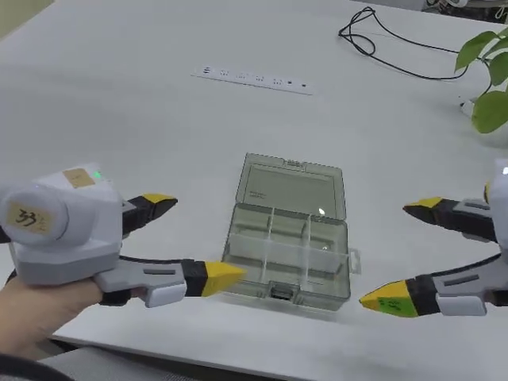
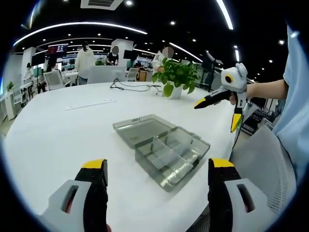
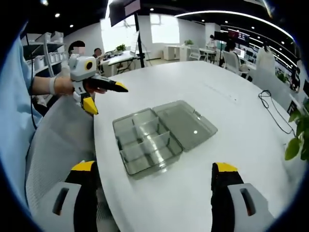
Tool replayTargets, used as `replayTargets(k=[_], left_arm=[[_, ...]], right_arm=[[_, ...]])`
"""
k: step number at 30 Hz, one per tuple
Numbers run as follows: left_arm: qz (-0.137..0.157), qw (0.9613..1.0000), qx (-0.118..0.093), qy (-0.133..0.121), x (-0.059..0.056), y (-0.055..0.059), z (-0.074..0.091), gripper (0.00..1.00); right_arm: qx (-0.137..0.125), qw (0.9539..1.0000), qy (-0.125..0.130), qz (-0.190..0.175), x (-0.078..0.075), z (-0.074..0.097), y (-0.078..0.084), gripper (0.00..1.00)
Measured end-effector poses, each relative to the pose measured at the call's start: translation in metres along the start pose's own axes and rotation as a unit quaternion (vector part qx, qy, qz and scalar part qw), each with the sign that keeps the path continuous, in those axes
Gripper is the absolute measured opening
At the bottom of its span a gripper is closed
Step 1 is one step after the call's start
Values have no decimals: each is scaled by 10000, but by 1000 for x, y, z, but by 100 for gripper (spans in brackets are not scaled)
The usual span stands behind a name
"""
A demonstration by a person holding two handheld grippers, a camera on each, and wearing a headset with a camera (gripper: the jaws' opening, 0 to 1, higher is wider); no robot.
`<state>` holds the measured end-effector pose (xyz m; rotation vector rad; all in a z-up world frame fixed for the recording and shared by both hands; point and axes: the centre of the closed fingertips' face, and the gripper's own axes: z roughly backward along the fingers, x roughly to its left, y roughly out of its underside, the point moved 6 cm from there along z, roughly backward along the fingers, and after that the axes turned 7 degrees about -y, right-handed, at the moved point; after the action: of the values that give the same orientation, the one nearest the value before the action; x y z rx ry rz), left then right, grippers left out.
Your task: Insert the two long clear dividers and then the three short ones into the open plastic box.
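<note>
Open plastic box [image 1: 286, 266] with clear dividers [image 1: 287, 243] fitted, near the bench's [image 1: 159, 127] front edge, between left gripper [image 1: 203, 236] and right gripper [image 1: 387, 254], both spread wide, empty.

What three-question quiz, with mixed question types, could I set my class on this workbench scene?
1. True or false: the left gripper is shut on a divider.
2. What lies on the table beyond the plastic box? A. power strip B. kettle C. keyboard
3. Fill in: the box's lid is ____ (open/shut).

Key: 1. False, its jaws stand apart and empty. 2. A. 3. Open.
</note>
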<state>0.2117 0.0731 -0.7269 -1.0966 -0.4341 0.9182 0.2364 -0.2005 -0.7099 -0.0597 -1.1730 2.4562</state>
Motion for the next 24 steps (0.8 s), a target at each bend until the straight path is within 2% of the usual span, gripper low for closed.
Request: replayTargets(k=[3,5,8,13,19,23,24], left_arm=[[-27,10000,17,-16,1,0,2,89],[-33,10000,44,-24,1,0,3,90],[-40,9999,132,-21,1,3,5,95],[-110,9996,258,-31,-1,6,8,100],[-74,9991,422,-78,0,6,10,100],[-67,9991,407,-108,0,5,12,100],[-60,9990,423,-106,0,6,12,100]], right_arm=[[-184,9994,278,-124,0,12,4,100],[-414,9978,440,-262,0,21,6,100],[-416,9965,607,-384,1,32,17,100],[-604,9927,804,-671,4,44,29,100],[-947,9878,837,-906,9,39,34,100],[-852,9894,729,-919,15,29,33,100],[-897,9894,719,-886,16,29,32,100]])
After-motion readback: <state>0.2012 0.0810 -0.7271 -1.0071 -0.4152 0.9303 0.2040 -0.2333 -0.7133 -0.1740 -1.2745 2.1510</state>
